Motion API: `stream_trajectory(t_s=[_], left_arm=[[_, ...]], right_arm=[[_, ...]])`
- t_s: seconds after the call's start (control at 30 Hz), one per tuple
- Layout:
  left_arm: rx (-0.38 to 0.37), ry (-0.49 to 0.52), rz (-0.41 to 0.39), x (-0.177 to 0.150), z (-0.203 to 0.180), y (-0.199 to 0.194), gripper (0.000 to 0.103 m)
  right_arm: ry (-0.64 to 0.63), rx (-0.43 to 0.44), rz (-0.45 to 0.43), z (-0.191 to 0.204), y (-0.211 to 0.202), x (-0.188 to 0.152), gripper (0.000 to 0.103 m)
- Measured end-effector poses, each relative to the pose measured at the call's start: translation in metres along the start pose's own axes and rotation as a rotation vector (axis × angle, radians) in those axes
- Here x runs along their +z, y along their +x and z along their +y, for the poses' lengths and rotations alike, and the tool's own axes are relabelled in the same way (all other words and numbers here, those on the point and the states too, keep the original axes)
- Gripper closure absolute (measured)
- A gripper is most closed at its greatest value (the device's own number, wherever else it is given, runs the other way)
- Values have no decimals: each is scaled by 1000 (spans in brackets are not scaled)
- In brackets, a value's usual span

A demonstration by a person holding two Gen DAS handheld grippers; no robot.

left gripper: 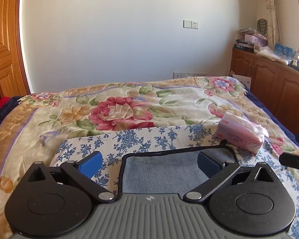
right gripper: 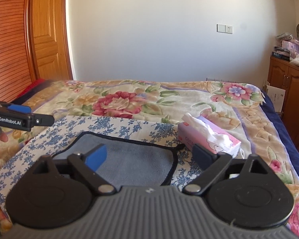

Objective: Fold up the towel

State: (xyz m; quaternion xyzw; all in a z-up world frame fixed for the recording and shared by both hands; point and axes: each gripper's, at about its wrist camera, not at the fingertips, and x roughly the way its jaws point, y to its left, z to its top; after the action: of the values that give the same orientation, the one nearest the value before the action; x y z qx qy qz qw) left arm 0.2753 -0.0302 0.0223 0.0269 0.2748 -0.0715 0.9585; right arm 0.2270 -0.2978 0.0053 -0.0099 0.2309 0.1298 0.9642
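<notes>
Towel laid flat for folding.
Left gripper (left gripper: 149, 162) and right gripper (right gripper: 149, 156), fingers spread, hover above grey towel (right gripper: 129, 159), ready to grasp its edges.

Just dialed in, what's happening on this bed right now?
A person holds two grippers above a grey towel lying flat on a blue-flowered cloth on the bed. The left gripper and right gripper both have their jaws open and hold nothing. A pink tissue pack sits beside the towel. No fold has begun.
</notes>
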Motion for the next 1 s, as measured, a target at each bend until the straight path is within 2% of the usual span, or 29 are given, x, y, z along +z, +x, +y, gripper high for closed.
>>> stream_trajectory(t_s=[0.13, 0.53, 1.0], left_arm=[[-4, 9, -9, 4, -4, -10, 0], [-1, 20, -37, 10, -9, -51, 0], [1, 47, -65, -11, -19, -109, 0]], right_arm=[[-2, -1, -9, 2, -8, 2, 0], [-16, -13, -27, 11, -42, 6, 0], [-7, 10, -48, 29, -84, -3, 0]])
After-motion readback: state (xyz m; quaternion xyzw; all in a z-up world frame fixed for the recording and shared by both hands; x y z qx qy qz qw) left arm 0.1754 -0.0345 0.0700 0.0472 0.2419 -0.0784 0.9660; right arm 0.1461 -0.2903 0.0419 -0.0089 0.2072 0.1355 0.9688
